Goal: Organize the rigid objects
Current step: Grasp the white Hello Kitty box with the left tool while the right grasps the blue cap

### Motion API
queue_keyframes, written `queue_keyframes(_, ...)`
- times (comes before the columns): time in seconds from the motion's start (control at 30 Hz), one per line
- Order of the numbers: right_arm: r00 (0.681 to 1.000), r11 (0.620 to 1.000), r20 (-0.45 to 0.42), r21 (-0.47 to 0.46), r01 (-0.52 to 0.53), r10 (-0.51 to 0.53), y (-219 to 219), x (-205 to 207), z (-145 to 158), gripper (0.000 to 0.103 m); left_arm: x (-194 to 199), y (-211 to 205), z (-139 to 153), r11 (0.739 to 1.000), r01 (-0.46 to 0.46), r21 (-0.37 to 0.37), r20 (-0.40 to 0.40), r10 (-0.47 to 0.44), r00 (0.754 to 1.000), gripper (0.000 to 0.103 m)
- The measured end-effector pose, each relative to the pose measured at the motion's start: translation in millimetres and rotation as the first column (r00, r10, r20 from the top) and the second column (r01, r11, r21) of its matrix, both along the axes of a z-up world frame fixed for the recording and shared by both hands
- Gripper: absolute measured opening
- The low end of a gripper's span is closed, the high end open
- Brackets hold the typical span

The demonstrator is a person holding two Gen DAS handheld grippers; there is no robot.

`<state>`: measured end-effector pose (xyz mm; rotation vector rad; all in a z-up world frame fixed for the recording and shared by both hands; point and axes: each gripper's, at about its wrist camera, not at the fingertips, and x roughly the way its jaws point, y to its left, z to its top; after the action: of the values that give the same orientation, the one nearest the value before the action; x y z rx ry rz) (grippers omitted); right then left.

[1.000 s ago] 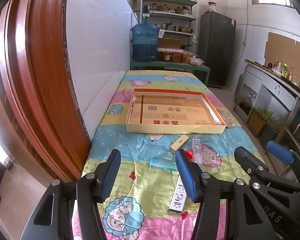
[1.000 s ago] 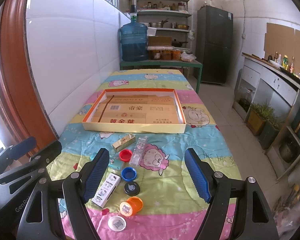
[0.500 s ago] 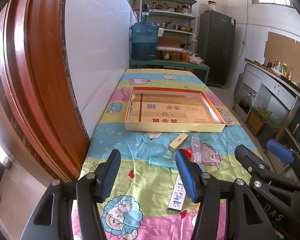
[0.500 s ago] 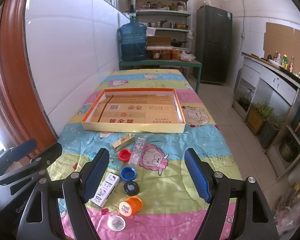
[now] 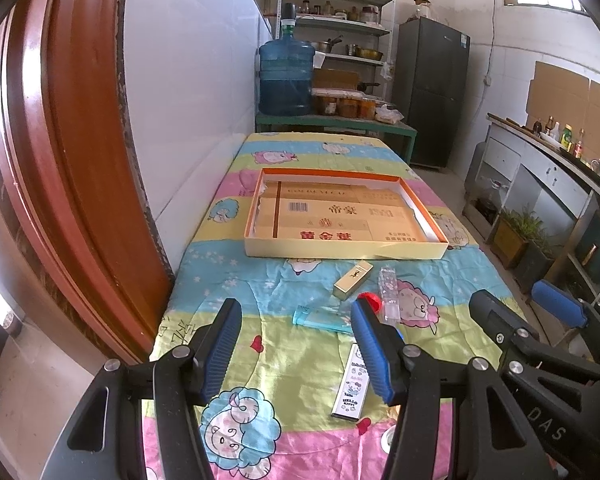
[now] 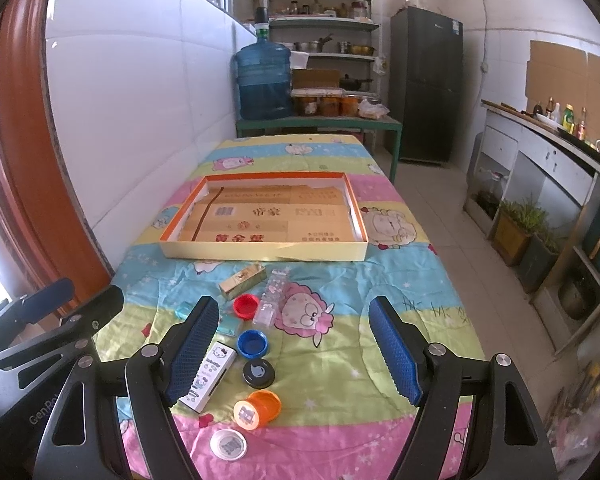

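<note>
Now, from the left wrist view, the left gripper (image 5: 296, 346) hangs above the cartoon-print cloth (image 5: 300, 360) with its jaws wide apart and nothing between them. Ahead lie a Hello Kitty box (image 5: 352, 384), a gold box (image 5: 353, 276) and the shallow orange-rimmed tray (image 5: 256, 212).

From the right wrist view, the right gripper (image 6: 294, 350) also has its jaws apart, holding nothing. Between them lie a red cap (image 6: 247, 306), a blue cap (image 6: 253, 343), a black cap (image 6: 259, 373) and an orange cap (image 6: 258, 408), all outside the tray (image 6: 260, 254).
</note>
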<state>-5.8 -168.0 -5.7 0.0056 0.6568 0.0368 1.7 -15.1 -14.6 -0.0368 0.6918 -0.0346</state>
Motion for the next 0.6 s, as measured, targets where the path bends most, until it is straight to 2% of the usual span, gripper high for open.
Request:
queue_keyframes(0.3, 0.999, 1.000, -0.035, -0.002, 0.011, -0.011, -10.7, -0.8, -19.1, 0.079, 8.3, 3.9, -15.4, 0.999, 0.032, -0.024, -0.038, -0.033, 0.999, 0.057)
queue_keyframes(0.6, 0.995, 1.000, -0.101, -0.025, -0.006, 0.004, -15.0, -9.5, -55.3, 0.079, 13.1, -10.2, -55.4, 0.988, 0.149, -0.036, -0.110, -0.152, 0.982, 0.057)
